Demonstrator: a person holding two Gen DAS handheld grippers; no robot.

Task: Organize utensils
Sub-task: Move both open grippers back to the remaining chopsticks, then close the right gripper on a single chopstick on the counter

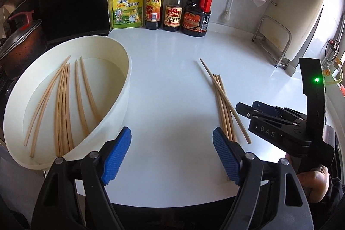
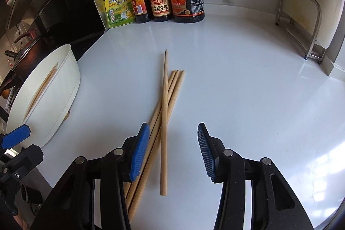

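Several loose wooden chopsticks lie in a crossed bunch on the white counter. More chopsticks rest inside a round white basin at the left. My left gripper is open and holds nothing; it hovers between the basin and the loose bunch, and its right finger overlaps the bunch's near ends. One of its blue pads shows in the right wrist view. My right gripper is open above the near ends of the bunch, pads clear of the sticks.
Three sauce bottles and a yellow seasoning pouch line the back wall. A metal rack stands at the back right. A lidded pot sits left of the basin. The counter's front edge runs just below the grippers.
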